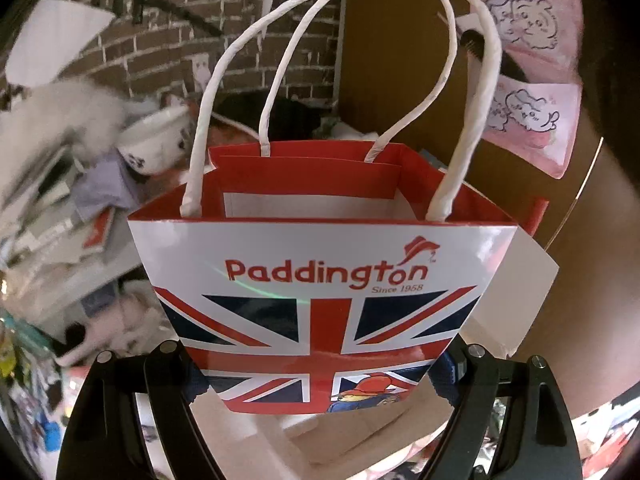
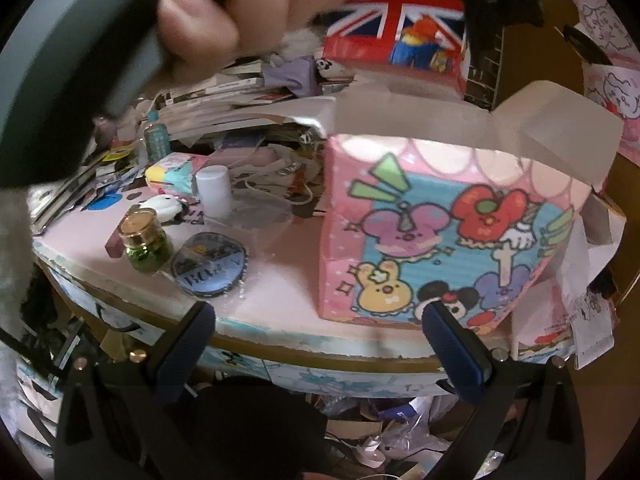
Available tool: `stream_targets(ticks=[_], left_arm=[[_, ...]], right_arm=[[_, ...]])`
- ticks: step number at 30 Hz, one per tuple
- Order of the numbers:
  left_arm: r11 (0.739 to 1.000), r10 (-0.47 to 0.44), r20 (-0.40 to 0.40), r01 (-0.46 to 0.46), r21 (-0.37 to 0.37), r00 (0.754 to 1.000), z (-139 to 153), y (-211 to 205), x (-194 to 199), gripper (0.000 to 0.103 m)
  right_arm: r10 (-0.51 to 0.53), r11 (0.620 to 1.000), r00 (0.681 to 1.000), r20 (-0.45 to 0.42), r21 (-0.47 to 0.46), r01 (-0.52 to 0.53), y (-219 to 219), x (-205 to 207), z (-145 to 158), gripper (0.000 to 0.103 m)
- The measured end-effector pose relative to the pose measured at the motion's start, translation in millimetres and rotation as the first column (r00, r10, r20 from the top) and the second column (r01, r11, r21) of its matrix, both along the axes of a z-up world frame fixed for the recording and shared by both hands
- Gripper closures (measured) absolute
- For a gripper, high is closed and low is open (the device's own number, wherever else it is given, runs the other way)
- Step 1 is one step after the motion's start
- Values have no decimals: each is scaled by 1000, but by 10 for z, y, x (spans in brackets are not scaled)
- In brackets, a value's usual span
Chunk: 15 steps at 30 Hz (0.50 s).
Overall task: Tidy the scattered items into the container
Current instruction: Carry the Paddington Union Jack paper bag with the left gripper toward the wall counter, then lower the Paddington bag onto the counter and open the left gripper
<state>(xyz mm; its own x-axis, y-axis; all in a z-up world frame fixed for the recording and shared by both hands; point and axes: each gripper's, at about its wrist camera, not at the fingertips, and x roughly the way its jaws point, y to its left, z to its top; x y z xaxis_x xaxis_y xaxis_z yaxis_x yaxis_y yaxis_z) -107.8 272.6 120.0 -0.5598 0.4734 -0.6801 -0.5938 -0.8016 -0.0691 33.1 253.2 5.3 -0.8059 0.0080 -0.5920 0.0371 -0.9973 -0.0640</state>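
While the left gripper pinches the upright Paddington bag by its lower sides, the right gripper hangs spread and empty before the pink cartoon box on the table.

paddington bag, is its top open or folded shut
Open. In the left wrist view the Paddington bag stands upright, its red rim spread wide, white inside showing, both handles arching up.
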Motion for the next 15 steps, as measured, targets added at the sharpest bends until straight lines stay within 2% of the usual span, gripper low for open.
stream_targets(ticks=[7, 15], left_arm=[[999, 44, 48, -43, -19, 998, -167, 90, -117, 20], [998, 46, 49, -44, -39, 998, -290, 85, -136, 20]], right_arm=[[-14, 1000, 1000, -4, -5, 14, 50, 7, -1, 0], [-22, 1000, 1000, -2, -9, 22, 89, 0, -22, 0]])
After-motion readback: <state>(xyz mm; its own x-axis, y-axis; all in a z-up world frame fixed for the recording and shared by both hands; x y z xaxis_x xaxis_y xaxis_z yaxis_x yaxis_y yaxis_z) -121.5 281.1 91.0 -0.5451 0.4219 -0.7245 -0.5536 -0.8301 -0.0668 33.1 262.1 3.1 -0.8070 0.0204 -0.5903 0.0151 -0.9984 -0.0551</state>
